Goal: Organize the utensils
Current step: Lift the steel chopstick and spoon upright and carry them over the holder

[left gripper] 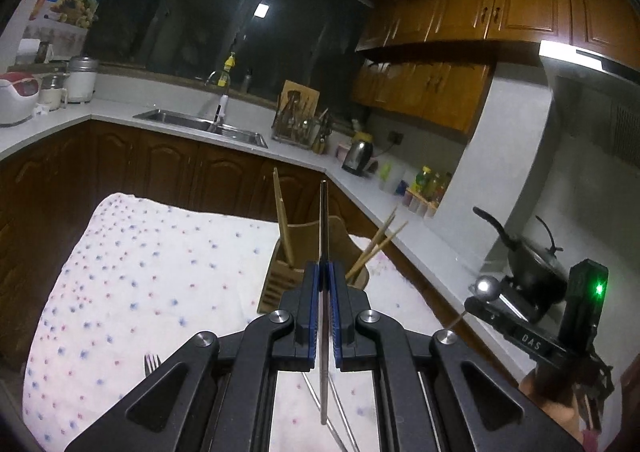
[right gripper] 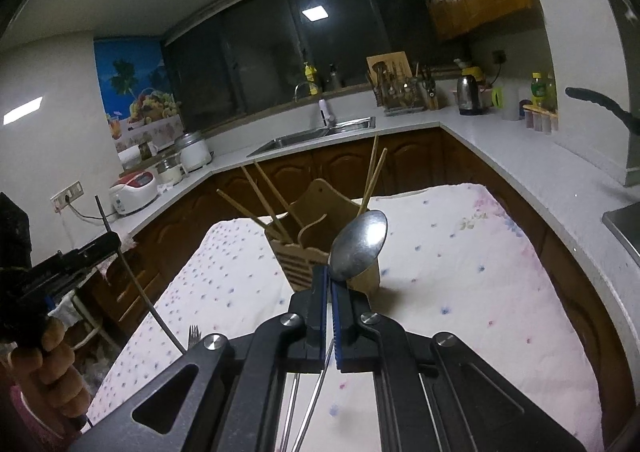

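Observation:
My left gripper (left gripper: 325, 272) is shut on a thin metal utensil (left gripper: 324, 220), seen edge-on, held upright above the table in front of the wooden utensil holder (left gripper: 304, 248). My right gripper (right gripper: 329, 276) is shut on a metal spoon (right gripper: 360, 246), bowl up, just in front of the same holder (right gripper: 316, 212). Wooden chopsticks (right gripper: 264, 200) stand in the holder on both sides. A fork (left gripper: 151, 364) lies on the cloth near the left gripper; it also shows in the right wrist view (right gripper: 193, 334). More metal utensils (right gripper: 308, 408) lie under the grippers.
The table carries a white cloth with small flowers (left gripper: 152, 276). A counter with a sink (left gripper: 200, 124), a dish rack (left gripper: 298, 124) and a kettle (left gripper: 358, 152) runs behind. A black pot (left gripper: 528, 256) stands at the right.

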